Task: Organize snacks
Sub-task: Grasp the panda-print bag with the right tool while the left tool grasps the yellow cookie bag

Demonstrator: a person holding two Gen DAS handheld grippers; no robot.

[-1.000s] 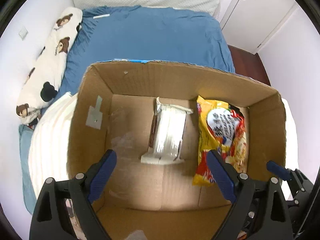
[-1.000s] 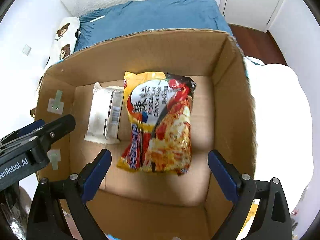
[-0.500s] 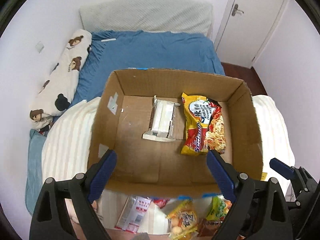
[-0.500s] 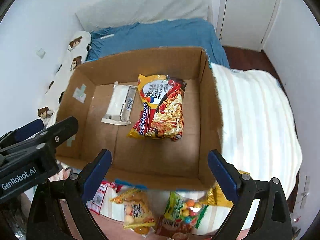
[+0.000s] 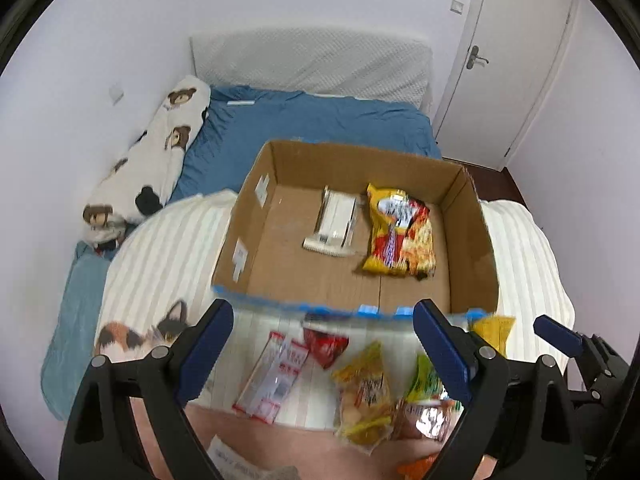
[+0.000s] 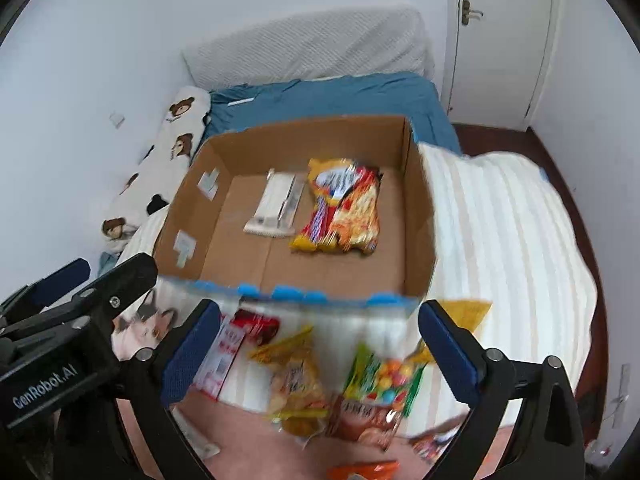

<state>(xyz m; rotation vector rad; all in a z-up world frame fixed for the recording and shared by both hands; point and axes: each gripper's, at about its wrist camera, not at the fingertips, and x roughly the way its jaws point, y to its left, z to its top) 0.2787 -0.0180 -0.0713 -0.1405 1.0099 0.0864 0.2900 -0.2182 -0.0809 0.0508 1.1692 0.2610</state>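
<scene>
White walls, a white door and a blue-sheeted bed, slightly blurred.

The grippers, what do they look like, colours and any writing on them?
Both are alike: black plastic frames with triangular cut-outs and silver screws, each finger tipped with a long dark-blue pad. The left gripper and right gripper match. In the right wrist view the left gripper's body carries white lettering "GenRobot.AI". No cables or sleeves show.
</scene>
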